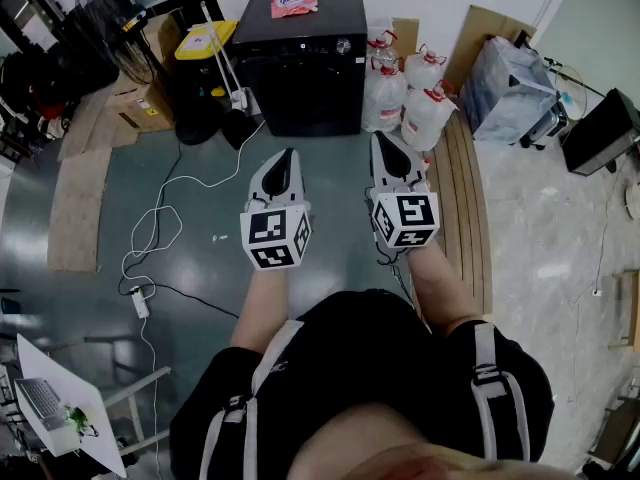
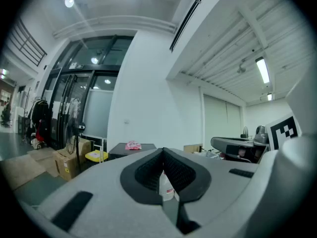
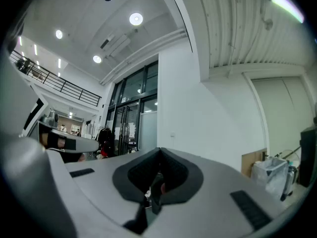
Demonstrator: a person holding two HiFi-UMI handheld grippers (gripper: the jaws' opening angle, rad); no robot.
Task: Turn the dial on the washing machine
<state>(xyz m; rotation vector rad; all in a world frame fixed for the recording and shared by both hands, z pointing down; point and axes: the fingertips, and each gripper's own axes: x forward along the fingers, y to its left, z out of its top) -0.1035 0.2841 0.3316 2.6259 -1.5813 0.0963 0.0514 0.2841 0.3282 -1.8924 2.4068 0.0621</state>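
Observation:
The black washing machine [image 1: 300, 63] stands against the far wall, with a small round dial [image 1: 343, 45] near its top right corner and a pink cloth [image 1: 293, 0] on its lid. Both grippers are held in front of the person, some way short of the machine and touching nothing. My left gripper [image 1: 289, 154] has its jaws together and empty; in the left gripper view [image 2: 163, 151] the machine's top [image 2: 130, 150] shows far off. My right gripper [image 1: 381, 138] is shut and empty as well, its jaws meeting in the right gripper view [image 3: 159, 151].
White tied bags [image 1: 405, 93] sit right of the machine, beside a grey bag [image 1: 510, 86]. Cardboard boxes [image 1: 140, 103] and a yellow object [image 1: 205, 40] stand to its left. A white cable [image 1: 150, 238] with a power strip [image 1: 140, 301] lies on the floor. Wooden planks [image 1: 466, 208] run along the right.

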